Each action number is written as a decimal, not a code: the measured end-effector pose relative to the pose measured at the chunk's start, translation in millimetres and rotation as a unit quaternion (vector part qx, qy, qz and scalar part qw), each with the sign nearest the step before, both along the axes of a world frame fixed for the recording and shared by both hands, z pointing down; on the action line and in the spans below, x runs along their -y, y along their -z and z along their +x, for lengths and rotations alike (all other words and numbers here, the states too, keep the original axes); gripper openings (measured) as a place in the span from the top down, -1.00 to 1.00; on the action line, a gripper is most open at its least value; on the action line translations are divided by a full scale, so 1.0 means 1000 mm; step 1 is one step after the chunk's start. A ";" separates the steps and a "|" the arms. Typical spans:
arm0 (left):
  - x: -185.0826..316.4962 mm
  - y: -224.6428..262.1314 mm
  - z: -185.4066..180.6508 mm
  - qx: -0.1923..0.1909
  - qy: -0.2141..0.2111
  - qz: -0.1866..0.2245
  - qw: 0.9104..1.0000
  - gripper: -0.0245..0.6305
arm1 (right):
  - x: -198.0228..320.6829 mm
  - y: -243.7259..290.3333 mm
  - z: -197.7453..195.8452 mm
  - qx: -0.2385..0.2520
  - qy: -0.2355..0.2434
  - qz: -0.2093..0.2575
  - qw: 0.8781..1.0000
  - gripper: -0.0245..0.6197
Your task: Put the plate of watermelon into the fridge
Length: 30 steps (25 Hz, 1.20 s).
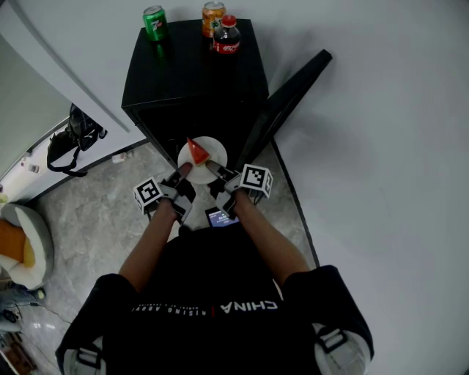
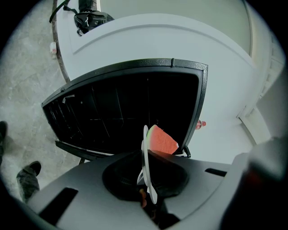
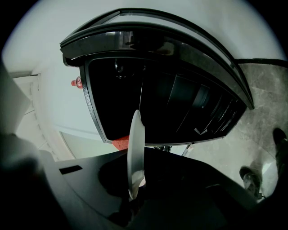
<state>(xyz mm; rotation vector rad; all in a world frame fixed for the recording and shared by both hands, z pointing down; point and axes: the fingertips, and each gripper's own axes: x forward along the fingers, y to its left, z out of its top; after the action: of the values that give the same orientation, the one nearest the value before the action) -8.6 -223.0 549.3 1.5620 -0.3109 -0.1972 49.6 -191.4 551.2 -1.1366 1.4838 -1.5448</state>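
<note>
A white plate carries a red watermelon wedge and hangs in front of the open black fridge. My left gripper is shut on the plate's near-left rim and my right gripper is shut on its near-right rim. In the left gripper view the plate shows edge-on between the jaws, with the watermelon wedge to its right. The right gripper view also has the plate edge-on, with a bit of the wedge behind it. Both views face the dark fridge interior.
The fridge door stands swung open to the right. On the fridge top are a green can, an orange can and a cola bottle. A black bag lies on the floor at the left by a white wall.
</note>
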 end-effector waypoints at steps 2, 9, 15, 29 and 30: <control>0.000 0.000 0.000 0.002 -0.001 0.005 1.000 0.83 | -0.001 0.000 0.000 0.001 -0.001 -0.003 1.000 0.86; 0.000 0.005 0.001 -0.018 -0.002 0.001 1.000 0.83 | 0.001 0.002 0.002 -0.015 0.004 0.008 1.000 0.86; 0.007 -0.006 0.006 -0.021 0.014 -0.012 1.000 0.84 | 0.008 -0.008 0.006 -0.018 -0.001 -0.002 1.000 0.86; 0.073 -0.076 0.036 -0.034 0.080 -0.019 0.996 0.84 | 0.064 -0.074 0.038 -0.019 -0.013 -0.009 1.000 0.79; 0.076 -0.081 0.037 -0.032 0.084 -0.019 0.996 0.84 | 0.066 -0.078 0.038 -0.019 -0.013 -0.007 1.000 0.76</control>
<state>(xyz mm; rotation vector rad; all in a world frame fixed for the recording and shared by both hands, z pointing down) 28.4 -299.4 630.2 1.4902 -0.3933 -0.3698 87.9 -257.1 629.1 -1.1951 1.4781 -1.5263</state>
